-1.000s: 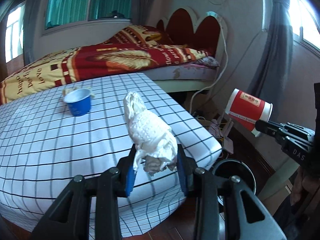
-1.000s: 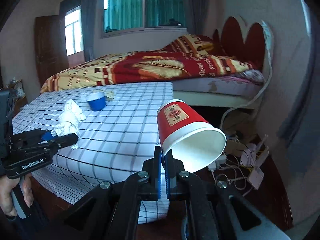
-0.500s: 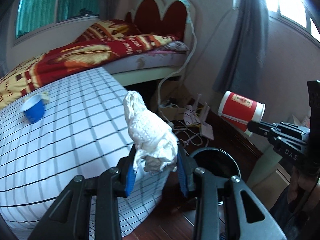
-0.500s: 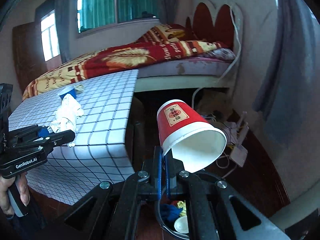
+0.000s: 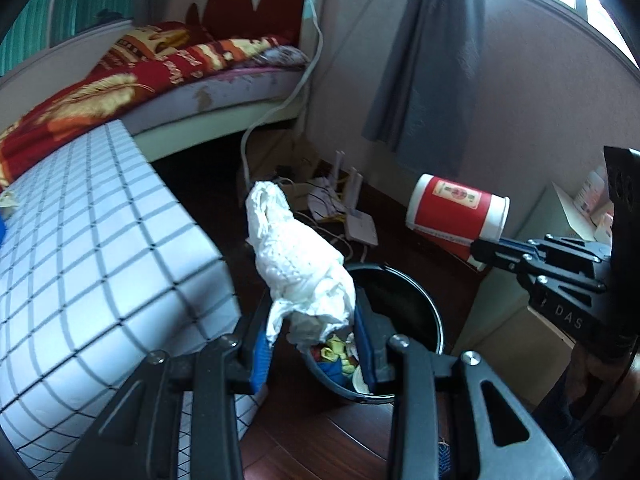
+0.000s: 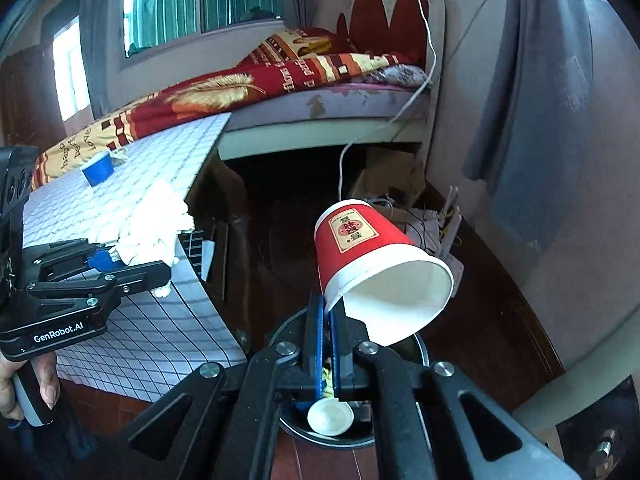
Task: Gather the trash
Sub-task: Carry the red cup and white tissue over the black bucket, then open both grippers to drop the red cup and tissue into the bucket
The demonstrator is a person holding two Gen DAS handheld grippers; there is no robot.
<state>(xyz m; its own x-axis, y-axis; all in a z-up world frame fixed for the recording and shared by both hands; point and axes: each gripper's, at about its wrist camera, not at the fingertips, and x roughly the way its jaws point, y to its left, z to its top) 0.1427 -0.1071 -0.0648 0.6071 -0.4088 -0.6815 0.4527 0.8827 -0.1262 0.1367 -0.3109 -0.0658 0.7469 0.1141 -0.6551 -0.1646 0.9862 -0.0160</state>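
Two pieces of trash are held above a round black waste bin standing on the dark wooden floor beside a table draped in a white cloth with a black grid. The left gripper has its blue-padded jaws narrowed onto the lower end of a crumpled white tissue wad, which rises up and away from the fingertips; the bin's opening, with colourful scraps inside, lies directly behind and beneath the jaws. The right gripper has its jaws pressed together on the white rim of a red paper cup with a gold label. The cup is tilted, its mouth facing down towards the camera and its base pointing away, just above the fingertips. In the right wrist view the bin lies below the jaws, holding a small white spoon-like piece. A blue cup stands on the table, well apart from both grippers.
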